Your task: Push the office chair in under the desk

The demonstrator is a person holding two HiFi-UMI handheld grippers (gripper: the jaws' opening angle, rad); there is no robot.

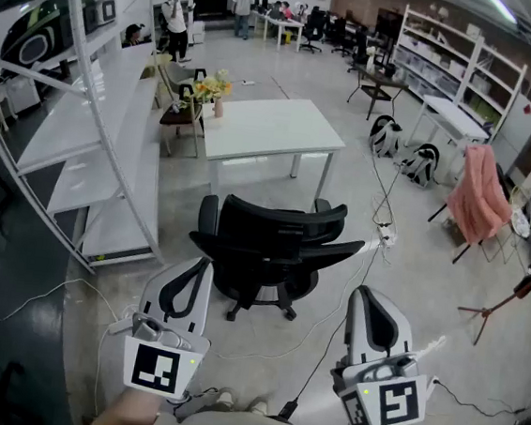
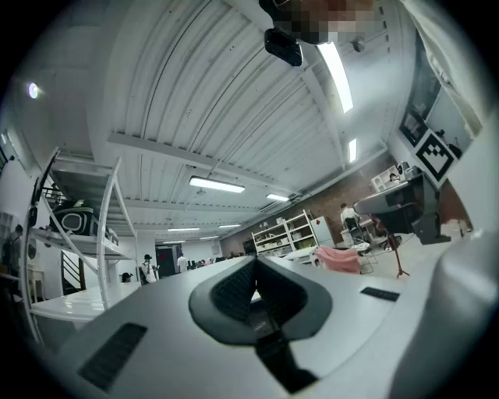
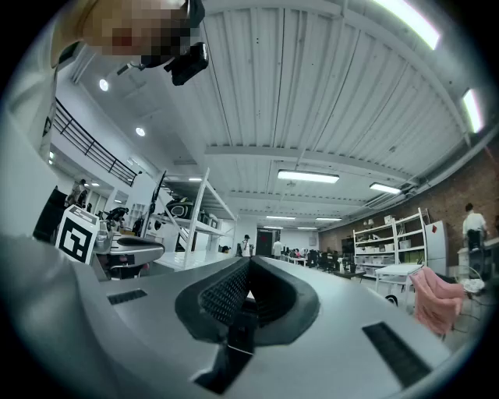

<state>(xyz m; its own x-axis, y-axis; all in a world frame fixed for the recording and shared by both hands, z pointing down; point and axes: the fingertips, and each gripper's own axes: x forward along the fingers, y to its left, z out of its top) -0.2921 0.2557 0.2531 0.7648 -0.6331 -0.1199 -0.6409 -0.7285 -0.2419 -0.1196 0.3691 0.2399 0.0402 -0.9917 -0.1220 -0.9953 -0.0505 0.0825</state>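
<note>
A black office chair (image 1: pixel 266 249) stands out on the grey concrete floor (image 1: pixel 407 297), its back to the person, short of the near edge of the white tabletop (image 1: pixel 270 122) it is meant to slide beneath. The push does not appear to have begun: the seat is not under the tabletop, and neither tool touches the chair. The left hand-held gripper (image 1: pixel 201 268) and the right hand-held gripper (image 1: pixel 363 293) are held up near the person, on either side of the chair's back. Each has its jaws pressed together on nothing. Judged from here, the whole job remains: reach the backrest and roll the chair forward.

A vase of yellow flowers (image 1: pixel 214 90) sits at the tabletop's far left corner. A black cable (image 1: pixel 328 336) trails across the floor beside the chair's wheeled base and could snag the castors. White shelving (image 1: pixel 94 142) lines the left. A pink cloth (image 1: pixel 480 192) drapes a stand at right, and people stand at the far end of the open workshop.
</note>
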